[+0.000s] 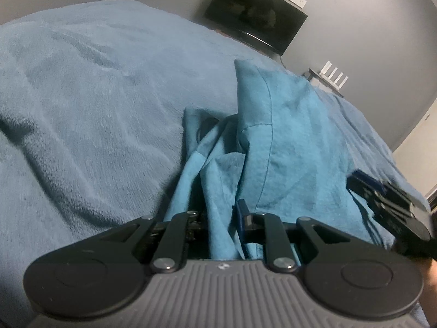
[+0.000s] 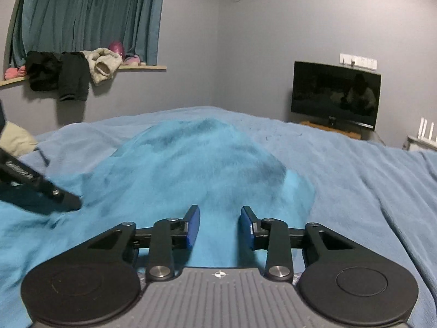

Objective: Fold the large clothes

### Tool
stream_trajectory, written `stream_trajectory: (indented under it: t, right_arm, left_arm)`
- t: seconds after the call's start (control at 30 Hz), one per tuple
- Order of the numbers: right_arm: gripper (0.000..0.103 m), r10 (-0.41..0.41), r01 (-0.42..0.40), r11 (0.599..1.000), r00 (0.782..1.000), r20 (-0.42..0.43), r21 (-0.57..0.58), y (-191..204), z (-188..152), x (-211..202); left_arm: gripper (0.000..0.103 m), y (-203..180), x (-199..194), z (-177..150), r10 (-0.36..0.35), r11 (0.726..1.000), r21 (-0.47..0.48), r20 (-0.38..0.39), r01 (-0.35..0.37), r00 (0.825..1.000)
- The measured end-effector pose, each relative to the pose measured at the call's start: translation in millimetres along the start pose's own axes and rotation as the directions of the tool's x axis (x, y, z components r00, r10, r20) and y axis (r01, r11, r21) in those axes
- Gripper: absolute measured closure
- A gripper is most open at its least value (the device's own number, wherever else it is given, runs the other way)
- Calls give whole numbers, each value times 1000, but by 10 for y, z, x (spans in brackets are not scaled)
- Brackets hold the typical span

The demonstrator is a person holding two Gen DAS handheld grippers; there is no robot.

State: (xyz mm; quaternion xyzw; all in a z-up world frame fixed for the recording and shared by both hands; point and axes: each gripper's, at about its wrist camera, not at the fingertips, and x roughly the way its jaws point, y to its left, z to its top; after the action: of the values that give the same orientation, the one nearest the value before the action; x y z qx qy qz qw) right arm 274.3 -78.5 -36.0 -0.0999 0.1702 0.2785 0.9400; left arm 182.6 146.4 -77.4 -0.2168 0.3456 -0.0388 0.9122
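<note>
Gripping a bunched fold of the teal cotton garment (image 1: 275,125), your left tool (image 1: 218,227) has its blue pads (image 1: 241,216) closed on the cloth, which rises from between them in a crumpled ridge and spreads away over the bed. The garment lies on the pale blue fleece blanket (image 1: 90,87) that covers the bed, towards the side nearer the black flat-screen television (image 1: 255,13).

Your right tool (image 2: 220,227) has its two blue pads apart, with the teal fabric showing in the gap beneath them but not pressed by either pad; nothing is clamped there. In the right wrist view the garment humps up ahead of that tool in a blurred mound. The left tool enters that view from the left edge, its black tip resting on the teal cloth, and the right tool shows at the right edge of the left wrist view, near the garment's edge.

Beyond the bed, dark green curtains (image 2: 87,13) hang over a wooden shelf (image 2: 142,67) heaped with black and grey clothes (image 2: 73,73).
</note>
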Motion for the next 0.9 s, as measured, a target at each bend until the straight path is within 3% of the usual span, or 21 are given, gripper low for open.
stream_trajectory:
  t: [0.2,0.4,0.47,0.53,0.6,0.67,0.73,0.8,0.87,0.9]
  right_arm:
    - [86,-16,13,996,999,-35,-90,50,69,655]
    - [87,-14,7,996,996,-85,-86,-7,182,1145]
    - [86,-12,4,996,996,-86,-92,3,203,1174]
    - [85,-3,-4,996,996,-85,-88,30,214,1142]
    - [85,19,-27,996,996,-90,-87,48,211,1105]
    - [84,23,-31,995,995,-93,-94,63,192,1050]
    - [83,23,-31,995,995,-93,-95,89,187,1021]
    - [83,16,-26,994,996,-89,-109,122,198,1011]
    - [79,32,-40,994,997,-73,-101,106,219,940]
    - [69,46,-49,996,998,-49,-77,80,247,899]
  left_arm:
    - [91,155,180,41,37,999,-35,-21,-38,999]
    - [91,198,129,78,29,998,-57,25,-28,999]
    - [85,164,-37,85,43,998,-39,78,-40,996]
    - [65,99,-234,79,23,1000,-3,150,-23,988]
    - [58,-19,-461,51,-10,997,71,249,-8,968]
    - [58,-135,-545,77,-72,989,147,288,30,955]
    - [58,-290,-491,67,-157,967,234,235,101,959]
    - [58,-470,-364,11,-169,935,337,142,113,975]
    - [58,-615,-195,-60,-61,909,414,49,35,997]
    - [58,-630,-96,-88,15,900,437,-2,-12,1000]
